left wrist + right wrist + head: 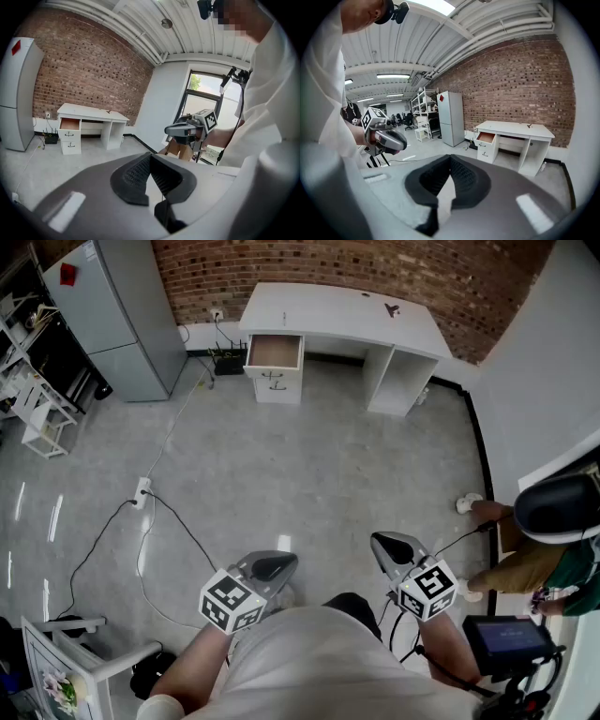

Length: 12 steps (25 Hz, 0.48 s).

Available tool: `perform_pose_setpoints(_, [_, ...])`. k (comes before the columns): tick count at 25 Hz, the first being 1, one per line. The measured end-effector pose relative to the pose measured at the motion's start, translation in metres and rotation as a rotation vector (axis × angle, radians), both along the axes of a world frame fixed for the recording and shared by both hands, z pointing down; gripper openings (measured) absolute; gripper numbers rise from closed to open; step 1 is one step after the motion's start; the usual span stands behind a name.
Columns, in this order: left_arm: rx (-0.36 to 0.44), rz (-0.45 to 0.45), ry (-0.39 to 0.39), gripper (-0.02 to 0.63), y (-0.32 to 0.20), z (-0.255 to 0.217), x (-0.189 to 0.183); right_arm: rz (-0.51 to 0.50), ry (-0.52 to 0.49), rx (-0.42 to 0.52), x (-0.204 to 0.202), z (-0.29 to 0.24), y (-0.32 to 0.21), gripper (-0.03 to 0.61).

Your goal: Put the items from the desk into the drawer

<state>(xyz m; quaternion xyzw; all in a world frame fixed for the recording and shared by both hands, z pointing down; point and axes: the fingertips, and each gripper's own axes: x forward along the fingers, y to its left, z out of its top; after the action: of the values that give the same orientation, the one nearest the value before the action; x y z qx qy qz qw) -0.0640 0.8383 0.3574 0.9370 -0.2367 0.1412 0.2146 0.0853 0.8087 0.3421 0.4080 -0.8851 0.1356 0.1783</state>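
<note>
Jaws of the left gripper (pixel 150 158) are pressing together tip to tip with nothing between them, and those of the right gripper (pixel 450 161) are meeting the same way, also empty. Both grippers are hanging close in front of the person's white shirt (pixel 328 662), one on each side, and both are pointing forward over the grey floor (pixel 328 474). Beside the left jaws, off to their right, the right gripper is showing its marker cube (pixel 211 120). Ahead of the left jaws a white cable is running across the floor to a power strip (pixel 142 491). Just right of the right jaws another person (pixel 525 563) is standing by the white wall. Far ahead of both pairs of jaws, well out of reach, a white desk (pixel 347 310) is standing against a brick wall (pixel 328 263). The top drawer (pixel 274 351), at the desk's left end, is sitting pulled open and showing a brown inside. A small dark item (pixel 392 308) is lying on the desktop toward the right end, well apart from the drawer; it is too small to tell what it is. Left of the desk, farther from the jaws, a grey fridge (pixel 122 315) is standing.
</note>
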Motion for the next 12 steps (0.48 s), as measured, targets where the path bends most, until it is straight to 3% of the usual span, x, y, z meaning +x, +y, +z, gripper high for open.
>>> perform_pose_setpoints(6, [-0.015,-0.054,0.001,0.005,-0.040,0.014,-0.043,-0.032,-0.002,-0.008,-0.038,0.007,-0.041,0.003])
perform_pose_setpoints(12, [-0.032,-0.106,0.004,0.005,-0.098,0.026,-0.041,-0.054,-0.001,-0.040,-0.033,0.022,-0.103,0.003])
